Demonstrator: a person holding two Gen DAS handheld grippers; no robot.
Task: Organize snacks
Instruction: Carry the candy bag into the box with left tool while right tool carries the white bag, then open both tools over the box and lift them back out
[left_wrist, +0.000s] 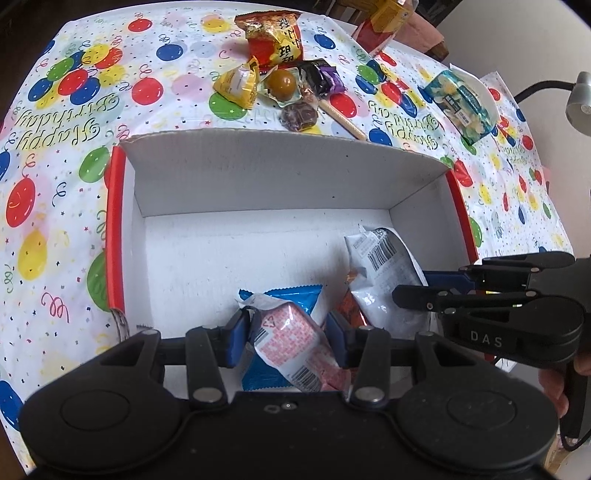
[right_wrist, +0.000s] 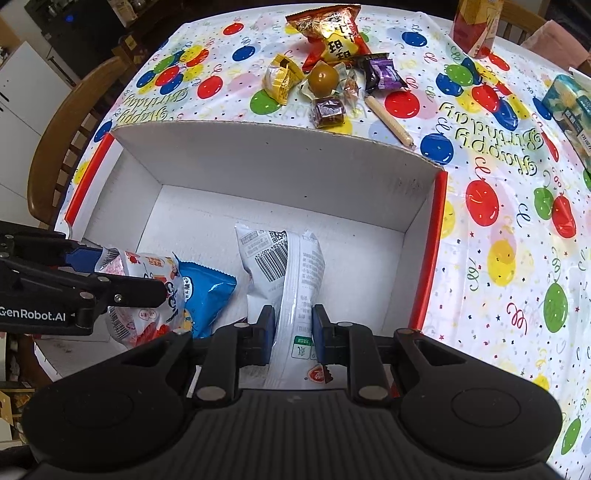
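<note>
A white cardboard box with red sides (left_wrist: 258, 177) (right_wrist: 280, 158) lies open on the balloon tablecloth. My left gripper (left_wrist: 286, 341) (right_wrist: 110, 273) is shut on a pink-and-white snack packet (left_wrist: 291, 343) (right_wrist: 140, 295), held inside the box over a blue packet (left_wrist: 295, 299) (right_wrist: 207, 291). The right gripper (right_wrist: 293, 334) (left_wrist: 421, 291) is shut on a white packet with a barcode (right_wrist: 288, 273) (left_wrist: 384, 273), also inside the box. Beyond the far wall lie loose snacks: a red-orange bag (left_wrist: 275, 37) (right_wrist: 332, 37), a yellow packet (left_wrist: 236, 85) (right_wrist: 280, 79), a brown ball (left_wrist: 282, 83) (right_wrist: 323, 78), a purple packet (left_wrist: 325, 79) (right_wrist: 380, 72).
A wrapped brown candy (right_wrist: 327, 112) and a tan stick (right_wrist: 389, 120) lie just past the box. A teal packet (left_wrist: 461, 103) (right_wrist: 569, 99) sits at the right, a red-yellow carton (right_wrist: 476, 26) at the far edge. A wooden chair (right_wrist: 62, 122) stands left of the table.
</note>
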